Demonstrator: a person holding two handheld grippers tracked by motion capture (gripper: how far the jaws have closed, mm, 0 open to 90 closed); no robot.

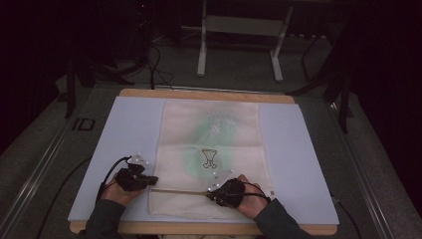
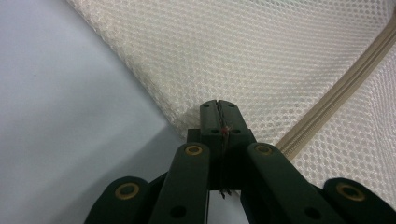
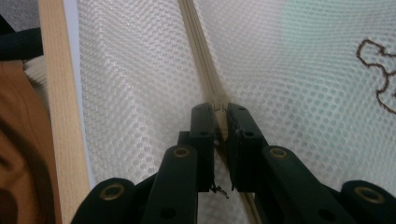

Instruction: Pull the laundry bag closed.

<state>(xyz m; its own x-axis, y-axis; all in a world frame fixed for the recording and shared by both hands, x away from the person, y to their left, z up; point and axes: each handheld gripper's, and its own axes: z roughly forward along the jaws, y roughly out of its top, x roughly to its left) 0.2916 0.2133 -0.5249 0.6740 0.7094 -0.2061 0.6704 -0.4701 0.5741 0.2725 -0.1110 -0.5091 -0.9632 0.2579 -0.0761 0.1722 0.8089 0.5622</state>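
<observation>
Mesh laundry bag (image 1: 211, 149) lies flat on the pale mat (image 1: 114, 149), zipper (image 1: 179, 190) running between the two grippers. Left gripper (image 2: 218, 105): jaws pressed together on the bag's edge just ahead of them, likely anchoring it. Right gripper (image 3: 219, 108): jaws nipping the zipper between their tips with a narrow gap (slider itself too small to tell), probably to run it along.
</observation>
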